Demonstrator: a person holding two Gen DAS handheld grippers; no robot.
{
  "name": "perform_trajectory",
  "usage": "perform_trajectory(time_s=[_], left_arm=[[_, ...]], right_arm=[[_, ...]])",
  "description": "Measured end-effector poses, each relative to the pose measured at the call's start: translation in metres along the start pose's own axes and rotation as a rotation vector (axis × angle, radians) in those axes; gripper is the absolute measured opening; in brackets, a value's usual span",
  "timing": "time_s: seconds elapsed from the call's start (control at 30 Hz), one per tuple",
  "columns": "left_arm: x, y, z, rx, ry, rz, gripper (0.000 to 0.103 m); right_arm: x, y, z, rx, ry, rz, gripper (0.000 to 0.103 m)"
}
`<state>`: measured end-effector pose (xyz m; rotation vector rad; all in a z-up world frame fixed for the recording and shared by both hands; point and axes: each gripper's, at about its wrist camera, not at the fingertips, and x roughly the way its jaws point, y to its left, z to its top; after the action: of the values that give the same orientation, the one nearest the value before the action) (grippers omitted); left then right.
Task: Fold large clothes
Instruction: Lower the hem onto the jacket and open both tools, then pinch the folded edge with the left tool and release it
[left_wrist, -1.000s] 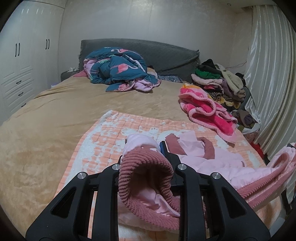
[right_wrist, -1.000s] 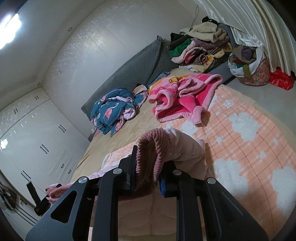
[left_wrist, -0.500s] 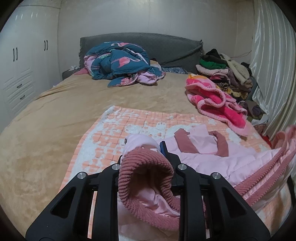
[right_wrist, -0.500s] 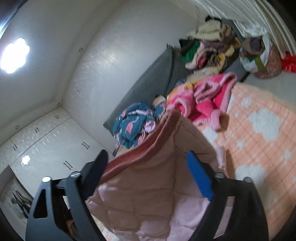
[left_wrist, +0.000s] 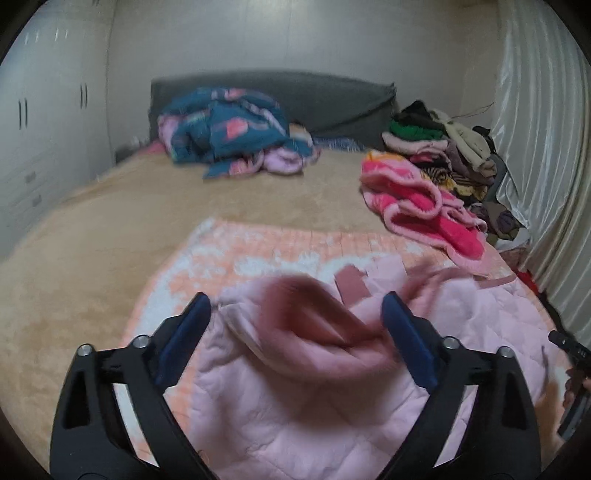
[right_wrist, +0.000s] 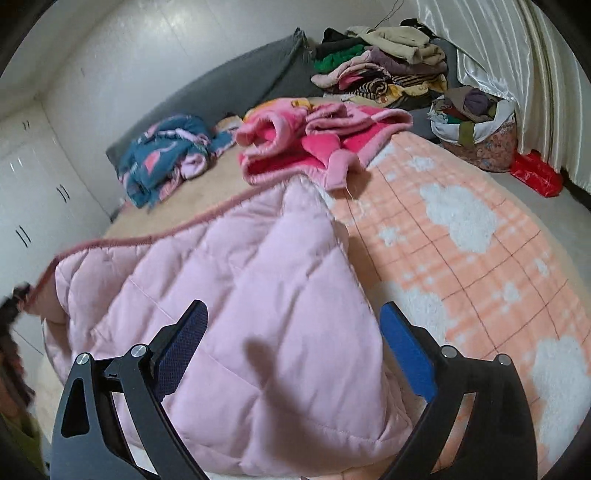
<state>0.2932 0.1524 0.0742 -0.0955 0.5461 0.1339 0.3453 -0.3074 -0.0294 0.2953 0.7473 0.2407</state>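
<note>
Spread over the peach checked blanket with white clouds (right_wrist: 480, 258), the pale pink quilted jacket with dusty-rose ribbed trim (right_wrist: 258, 295) lies released and not yet folded. Both the left gripper (left_wrist: 295, 325) and right gripper (right_wrist: 293, 325) are opening, fingers wide apart and clamping nothing. Only the left view shows the ribbed hem bunched at 12 o'clock; only the right shows a basket of clothes (right_wrist: 476, 125) at 2 o'clock.

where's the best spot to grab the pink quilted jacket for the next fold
Probably the ribbed dusty-pink hem edge of the pink quilted jacket, coming in low from the near side. That band is the firmest, thinnest line; the puffy quilted panels would likely bunch and slip between the pads. The left gripper is opening, with the blurred ribbed cuff loose between its jaws; the right gripper is opening too.
</note>
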Motion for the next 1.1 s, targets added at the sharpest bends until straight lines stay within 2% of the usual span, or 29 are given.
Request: perform_trajectory(time_s=[0.1, 0.2, 0.33, 0.4, 0.47, 0.57, 0.67, 0.7, 0.73, 0.8, 0.83, 0.97, 1.1], left_arm=[[-0.012, -0.001, 0.001, 0.043, -0.047, 0.018, 0.094], [-0.013, 0.010, -0.008, 0.061, -0.054, 0.067, 0.094], [0.018, 0.042, -0.040, 0.021, 0.069, 0.098, 0.094], [0.033, 0.058, -0.060, -0.012, 0.137, 0.084, 0.094], [0.048, 0.075, -0.085, -0.062, 0.209, 0.032, 0.094], [0.061, 0.084, -0.111, -0.121, 0.268, -0.049, 0.094], [0.061, 0.074, -0.120, -0.108, 0.258, -0.104, 0.093], [0.060, 0.071, -0.120, -0.092, 0.251, -0.098, 0.081], [0.057, 0.064, -0.118, -0.060, 0.236, -0.088, 0.043], [0.057, 0.057, -0.113, -0.027, 0.225, -0.041, 0.020], [0.059, 0.054, -0.109, -0.018, 0.231, -0.030, 0.015], [0.064, 0.055, -0.084, -0.030, 0.207, -0.001, 0.013], [0.073, 0.053, -0.065, -0.022, 0.194, 0.023, 0.013]], right_arm=[[0.004, 0.000, -0.004, -0.012, 0.002, -0.008, 0.094], [0.004, 0.002, -0.002, -0.038, -0.005, -0.016, 0.094], [0.005, 0.004, 0.000, -0.097, -0.003, -0.038, 0.094], [0.008, 0.003, 0.000, -0.116, 0.001, -0.045, 0.094], [0.011, 0.001, 0.001, -0.119, 0.005, -0.051, 0.094], [0.019, -0.001, -0.002, -0.120, 0.029, -0.049, 0.093], [0.023, 0.005, -0.007, -0.160, 0.031, -0.070, 0.070], [0.021, 0.007, -0.008, -0.174, 0.014, -0.078, 0.051], [0.019, 0.008, -0.007, -0.172, 0.007, -0.060, 0.032], [0.013, 0.013, -0.004, -0.176, -0.020, -0.060, 0.022], [0.009, 0.018, 0.000, -0.188, -0.038, -0.076, 0.020], [0.001, 0.031, 0.026, -0.153, -0.109, -0.092, 0.018], [0.015, 0.035, 0.047, -0.129, -0.115, -0.127, 0.018]])
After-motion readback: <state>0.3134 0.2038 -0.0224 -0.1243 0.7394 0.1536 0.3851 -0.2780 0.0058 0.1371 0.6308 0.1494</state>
